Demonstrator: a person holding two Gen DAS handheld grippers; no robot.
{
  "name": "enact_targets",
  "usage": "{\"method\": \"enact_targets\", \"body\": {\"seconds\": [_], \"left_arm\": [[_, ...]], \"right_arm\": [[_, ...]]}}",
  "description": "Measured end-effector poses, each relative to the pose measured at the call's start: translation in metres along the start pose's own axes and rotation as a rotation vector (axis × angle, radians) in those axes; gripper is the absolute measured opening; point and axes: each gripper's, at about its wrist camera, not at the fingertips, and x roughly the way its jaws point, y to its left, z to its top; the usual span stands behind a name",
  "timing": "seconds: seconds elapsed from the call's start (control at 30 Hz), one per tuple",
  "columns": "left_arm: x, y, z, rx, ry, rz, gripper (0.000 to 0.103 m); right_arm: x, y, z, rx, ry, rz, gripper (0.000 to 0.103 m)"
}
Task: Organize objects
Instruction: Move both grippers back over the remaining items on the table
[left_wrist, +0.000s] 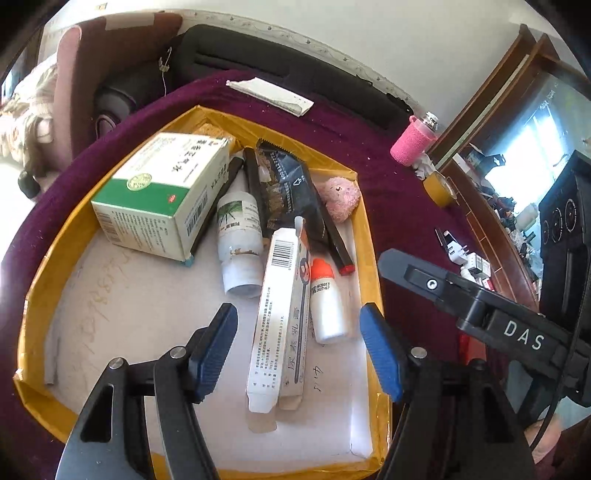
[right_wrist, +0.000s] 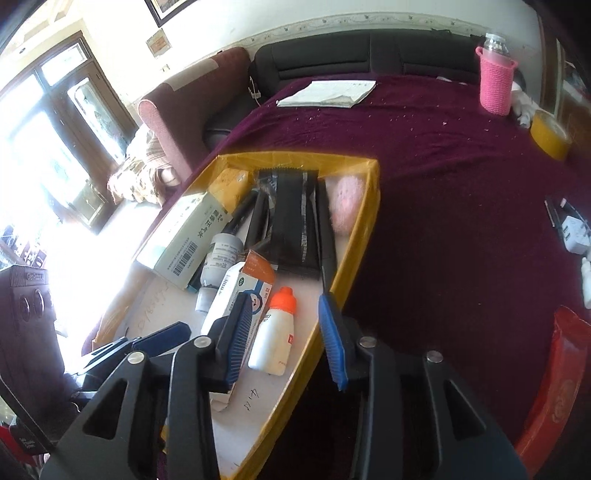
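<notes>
Both grippers hang over the near end of the yellow-walled tray (left_wrist: 369, 258), which sits on the purple-covered worktop (right_wrist: 461, 221).

1. Left gripper (left_wrist: 299, 347): fingers released, nothing between the pads. The long white carton (left_wrist: 277, 325) lies flat on the tray floor below the gap.
2. Right gripper (right_wrist: 280, 339): fingers parted, pads not pressing anything. The small white bottle with the orange cap (right_wrist: 275, 332) lies on the tray floor below them, just beside the carton and close to the tray's right wall.
3. Mid tray: a white pill bottle (left_wrist: 240, 236) on its side, a green-and-white medicine box (left_wrist: 162, 192) toward the left wall, and a red-tipped black stick (left_wrist: 336, 240).
4. Far end of the tray: a black snack packet (left_wrist: 291, 188) and a pink plush toy (left_wrist: 341, 197) in the far right corner.

Judgement: most items are already collected in the tray. Left on the worktop outside it are a white plug adapter (right_wrist: 574, 234) near the right edge, a yellow tape roll (right_wrist: 550, 136), a pink-sleeved bottle (right_wrist: 496, 85) in the far right corner and folded paper (right_wrist: 328, 94) at the far edge.
</notes>
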Motion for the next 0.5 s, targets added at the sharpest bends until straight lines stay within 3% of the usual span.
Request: {"method": "enact_targets", "body": {"seconds": [0.07,0.3,0.5], "left_arm": [[-0.007,-0.014,-0.001,0.049,-0.021,0.064,0.063],[-0.021,-0.075,-0.01,0.284,-0.113,0.264,0.064],[-0.02,-0.11,-0.017,0.374,-0.112,0.299,0.064]], "right_arm": [[-0.015,-0.008,-0.003,0.01,-0.037,-0.011,0.05],[-0.06,-0.048,-0.02,0.009,-0.09,-0.081,0.051],[-0.098,-0.108,-0.035,0.063,-0.136,-0.192,0.054]]}}
